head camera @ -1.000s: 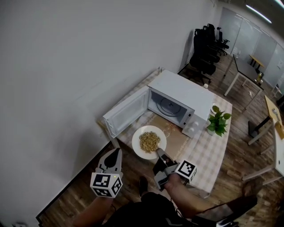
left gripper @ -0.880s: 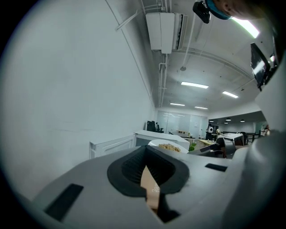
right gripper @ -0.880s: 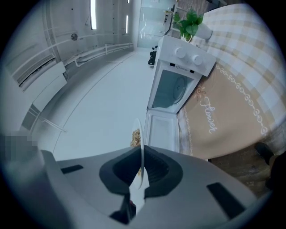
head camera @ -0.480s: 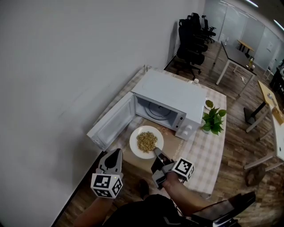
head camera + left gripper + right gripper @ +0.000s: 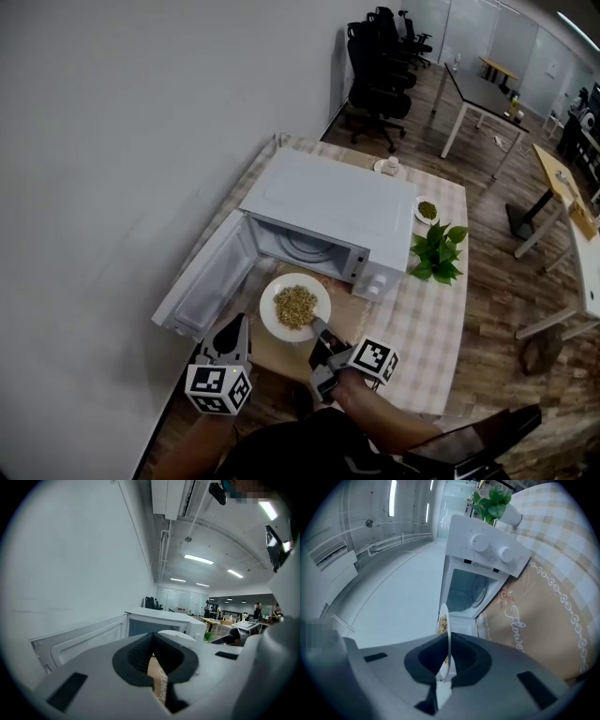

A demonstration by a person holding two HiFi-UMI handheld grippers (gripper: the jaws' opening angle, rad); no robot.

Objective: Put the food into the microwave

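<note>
A white plate [image 5: 294, 307] of yellowish grain food hangs just in front of the white microwave [image 5: 328, 208], whose door [image 5: 200, 284] is swung open to the left. My right gripper [image 5: 322, 336] is shut on the plate's near rim. In the right gripper view the plate [image 5: 446, 620] stands edge-on between the jaws of the right gripper [image 5: 449, 641], facing the open cavity [image 5: 466, 590]. My left gripper [image 5: 234, 330] is shut and holds nothing, left of the plate near the door's lower edge. In the left gripper view, the left gripper [image 5: 153, 637] points at the microwave [image 5: 161, 620].
A brown patterned mat [image 5: 356, 314] lies on the checked tablecloth [image 5: 431, 309] under the plate. A potted plant [image 5: 436, 251], a small dish [image 5: 427, 210] and a white cup [image 5: 389, 165] stand to the right and behind the microwave. A white wall [image 5: 122, 141] runs along the left.
Both grippers have moved toward the microwave. The plate in the right gripper is now closer to the open cavity, and the left gripper is nearer the open door.
</note>
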